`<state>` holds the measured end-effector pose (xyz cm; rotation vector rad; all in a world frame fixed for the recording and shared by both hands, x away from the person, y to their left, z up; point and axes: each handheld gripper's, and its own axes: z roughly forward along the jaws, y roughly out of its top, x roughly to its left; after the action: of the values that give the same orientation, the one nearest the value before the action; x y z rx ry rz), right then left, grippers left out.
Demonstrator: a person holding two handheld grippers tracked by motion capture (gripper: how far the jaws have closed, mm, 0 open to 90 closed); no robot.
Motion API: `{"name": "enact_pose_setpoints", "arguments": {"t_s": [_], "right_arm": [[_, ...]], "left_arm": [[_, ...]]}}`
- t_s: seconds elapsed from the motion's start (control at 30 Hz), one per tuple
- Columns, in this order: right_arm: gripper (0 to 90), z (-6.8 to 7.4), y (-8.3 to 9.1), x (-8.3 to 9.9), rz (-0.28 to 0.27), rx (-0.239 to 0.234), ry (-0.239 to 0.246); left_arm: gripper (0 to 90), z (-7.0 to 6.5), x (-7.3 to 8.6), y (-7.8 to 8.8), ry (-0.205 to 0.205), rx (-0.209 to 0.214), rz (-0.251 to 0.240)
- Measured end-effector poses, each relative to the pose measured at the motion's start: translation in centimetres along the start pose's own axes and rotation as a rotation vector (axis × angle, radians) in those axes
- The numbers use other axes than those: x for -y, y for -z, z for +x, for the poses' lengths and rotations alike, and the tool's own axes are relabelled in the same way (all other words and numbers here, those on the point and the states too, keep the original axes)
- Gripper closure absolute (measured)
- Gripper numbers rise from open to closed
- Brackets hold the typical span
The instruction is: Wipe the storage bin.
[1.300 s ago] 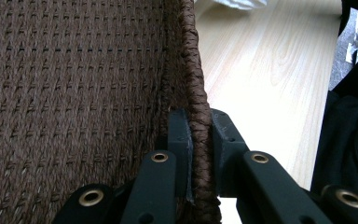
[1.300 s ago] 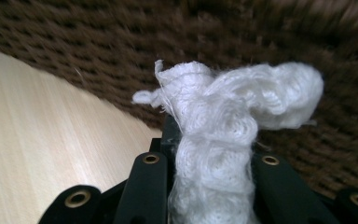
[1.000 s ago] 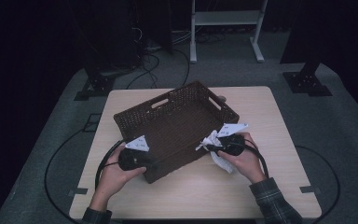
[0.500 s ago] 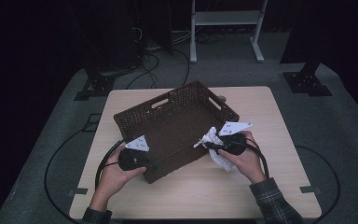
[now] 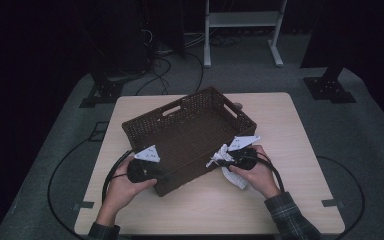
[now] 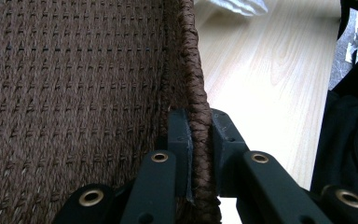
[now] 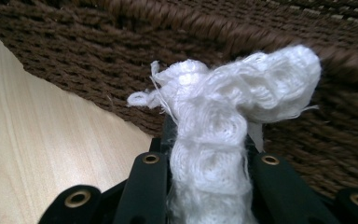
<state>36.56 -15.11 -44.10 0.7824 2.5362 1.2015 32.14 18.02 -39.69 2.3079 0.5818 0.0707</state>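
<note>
A dark brown woven basket (image 5: 190, 131) sits slantwise on the wooden table (image 5: 280, 125). My left gripper (image 5: 152, 172) is shut on the basket's near rim (image 6: 196, 93), one jaw inside the wall and one outside. My right gripper (image 5: 225, 161) is shut on a white knitted cloth (image 7: 214, 140), bunched up between its jaws, right against the basket's outer wall (image 7: 98, 79). The rest of the cloth (image 5: 236, 177) hangs down under the right hand onto the table.
The basket has cut-out handles on its far sides and looks empty inside. Bare tabletop lies to the right and in front of the basket. Beyond the table are black stand bases (image 5: 330, 89), floor cables (image 5: 160, 65) and a white metal frame (image 5: 242, 20).
My right gripper has dipped slightly with the cloth, staying at the basket's right wall. The left gripper and the basket have not moved.
</note>
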Motion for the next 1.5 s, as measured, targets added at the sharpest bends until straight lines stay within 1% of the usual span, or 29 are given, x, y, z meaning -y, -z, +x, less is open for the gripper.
{"name": "enact_pose_setpoints", "arguments": {"t_s": [0.13, 0.17, 0.37, 0.47, 0.5, 0.53, 0.57, 0.6, 0.67, 0.7, 0.83, 0.87, 1.1, 1.2, 1.4, 1.5], "right_arm": [[74.1, -0.1, -0.4, 0.3, 0.013, -0.005, 0.0], [74.1, -0.1, -0.8, 0.6, 0.029, -0.014, -0.009], [74.1, -0.2, -2.0, 1.4, 0.072, -0.033, -0.015], [74.1, -0.4, -2.2, 1.6, 0.076, -0.045, -0.026], [74.0, -0.4, -2.4, 1.8, 0.101, -0.056, -0.032], [74.1, -0.4, -2.7, 2.0, 0.12, -0.057, -0.035], [74.0, -0.4, -2.9, 2.2, 0.133, -0.058, -0.025], [74.0, -0.3, -3.2, 2.4, 0.142, -0.067, -0.029], [74.0, -0.2, -3.2, 2.4, 0.143, -0.063, -0.025], [74.0, -0.1, -3.0, 2.1, 0.138, -0.054, -0.013], [74.0, 0.2, -2.5, 1.5, 0.117, -0.051, -0.006], [74.0, 0.3, -2.4, 1.3, 0.109, -0.052, 0.002], [74.0, 1.1, -0.9, -0.2, 0.042, -0.043, 0.027], [73.9, 1.3, -0.4, -0.8, 0.022, -0.042, 0.041], [73.9, 1.9, 0.8, -1.9, -0.03, -0.039, 0.055], [73.9, 2.2, 1.4, -2.4, -0.067, -0.042, 0.056]], "left_arm": [[79.7, 0.0, 0.0, 0.0, -0.001, -0.001, 0.002], [79.7, 0.0, 0.0, 0.0, -0.001, -0.001, 0.002], [79.7, 0.0, 0.0, 0.0, -0.003, 0.0, 0.003], [79.7, 0.0, 0.0, 0.0, -0.003, 0.0, 0.003], [79.7, 0.0, 0.0, 0.0, -0.003, 0.0, 0.003], [79.7, 0.0, 0.0, 0.0, -0.003, 0.0, 0.003], [79.7, -0.1, -0.1, 0.0, -0.004, -0.001, 0.003], [79.7, -0.1, -0.1, 0.0, -0.004, -0.002, 0.003], [79.7, -0.1, -0.1, 0.0, -0.004, -0.002, 0.003], [79.7, -0.1, -0.1, -0.1, -0.004, -0.002, 0.003], [79.7, -0.1, -0.1, -0.1, -0.002, 0.0, 0.002], [79.7, -0.1, -0.1, -0.1, -0.003, 0.0, 0.003], [79.7, -0.1, -0.1, -0.1, -0.003, -0.002, 0.003], [79.7, -0.1, -0.1, -0.1, -0.001, 0.0, 0.002], [79.7, -0.1, -0.1, -0.1, -0.003, -0.001, 0.003], [79.7, -0.1, -0.1, -0.1, -0.003, -0.002, 0.002]]}}
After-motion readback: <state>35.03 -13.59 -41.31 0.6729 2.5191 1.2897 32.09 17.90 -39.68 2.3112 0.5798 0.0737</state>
